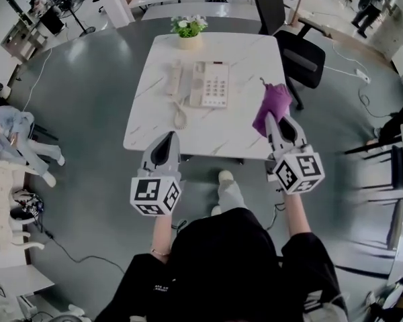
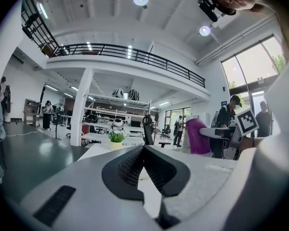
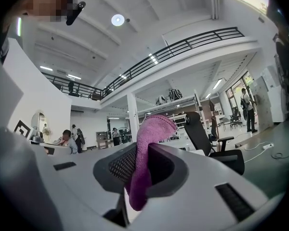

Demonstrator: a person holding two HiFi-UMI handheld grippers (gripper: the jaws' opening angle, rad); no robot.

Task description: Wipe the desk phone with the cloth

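Nearest the person, the left tongs (image 1: 168,137) hung empty, jaws together, at the front edge of the white surface (image 1: 248,52). The right tongs (image 1: 271,121) pinched a purple cloth (image 1: 274,102) by its right edge. Beyond, the desk phone (image 1: 210,84) lay mid-surface, with a potted plant (image 1: 188,31) behind it.

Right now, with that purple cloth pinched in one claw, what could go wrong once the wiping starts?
1. The cloth is pinched by only a fold in the right gripper; it may slip out under rubbing.
2. Nothing steadies the desk phone: the left gripper is shut and off it, so the phone may slide.
3. The loose cord loop could snag the cloth.
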